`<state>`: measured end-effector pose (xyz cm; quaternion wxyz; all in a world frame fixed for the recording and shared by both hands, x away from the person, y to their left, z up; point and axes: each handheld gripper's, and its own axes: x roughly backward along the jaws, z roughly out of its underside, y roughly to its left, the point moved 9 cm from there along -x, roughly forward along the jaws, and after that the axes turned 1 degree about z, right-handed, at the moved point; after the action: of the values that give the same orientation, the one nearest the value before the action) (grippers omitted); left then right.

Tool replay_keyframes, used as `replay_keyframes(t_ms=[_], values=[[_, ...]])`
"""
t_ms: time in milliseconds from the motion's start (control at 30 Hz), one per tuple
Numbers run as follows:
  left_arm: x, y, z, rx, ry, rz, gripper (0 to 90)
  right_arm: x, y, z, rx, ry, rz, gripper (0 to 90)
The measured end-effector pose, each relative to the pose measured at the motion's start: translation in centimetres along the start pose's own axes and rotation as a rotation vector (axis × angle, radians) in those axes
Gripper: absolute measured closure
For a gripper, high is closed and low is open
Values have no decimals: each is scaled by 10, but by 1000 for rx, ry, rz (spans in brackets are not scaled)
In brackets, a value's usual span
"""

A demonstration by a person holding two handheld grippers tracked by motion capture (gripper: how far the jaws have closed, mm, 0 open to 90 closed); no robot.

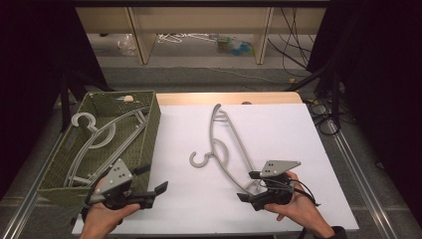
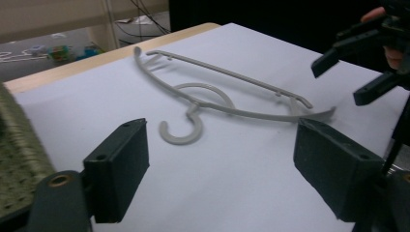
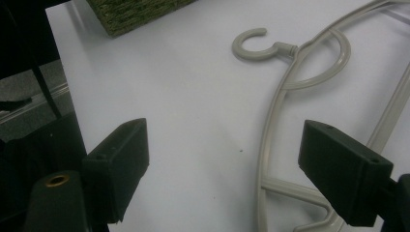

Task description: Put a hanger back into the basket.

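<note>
On the white table sheet [image 1: 278, 124] a grey hanger [image 1: 226, 149] lies flat, its hook toward the green basket [image 1: 149, 124]. The right gripper [image 1: 247, 185] is released at the hanger's near end, not clasping it. The left gripper [image 1: 152, 188], beside the basket, gapes empty

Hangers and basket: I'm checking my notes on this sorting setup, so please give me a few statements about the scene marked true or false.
1. A grey hanger lies flat on the white table cover. True.
2. The green basket holds no hangers. False: grey hangers lie inside it.
3. The left gripper is clamped on the hanger's hook. False: its jaws stand open with nothing between them, short of the hanger.
4. The right gripper is open beside the hanger's near end. True.
5. The basket sits at the table's right side. False: in the high view it sits at the left.
</note>
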<state>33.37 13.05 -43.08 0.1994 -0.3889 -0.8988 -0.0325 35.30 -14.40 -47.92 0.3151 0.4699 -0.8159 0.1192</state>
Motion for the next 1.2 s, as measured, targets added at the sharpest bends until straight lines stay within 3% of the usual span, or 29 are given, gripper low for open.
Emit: replay_keyframes(t_ms=[67, 233, 367, 500, 600, 1000, 1200], values=[[-8, -9, 9, -7, 0, 29, 169, -1, 0, 0, -1, -2, 0, 176], [-14, -16, 21, -3, 2, 52, 162, -2, 2, 0, 6, -2, -9, 172], [-14, -15, 22, 2, -20, 51, 159, -2, 1, 0, 8, 0, 1, 172], [-16, -16, 26, -36, -24, 52, 159, -3, 2, 0, 8, -1, 2, 172], [-18, -18, 29, -18, -26, 51, 159, -5, 1, -1, 13, -2, 13, 172], [-23, -16, 34, -19, -11, 47, 161, -21, -21, -3, 0, 4, 96, 171], [-25, -17, 36, -17, 2, 54, 162, -39, -29, -4, 0, 61, 122, 174]])
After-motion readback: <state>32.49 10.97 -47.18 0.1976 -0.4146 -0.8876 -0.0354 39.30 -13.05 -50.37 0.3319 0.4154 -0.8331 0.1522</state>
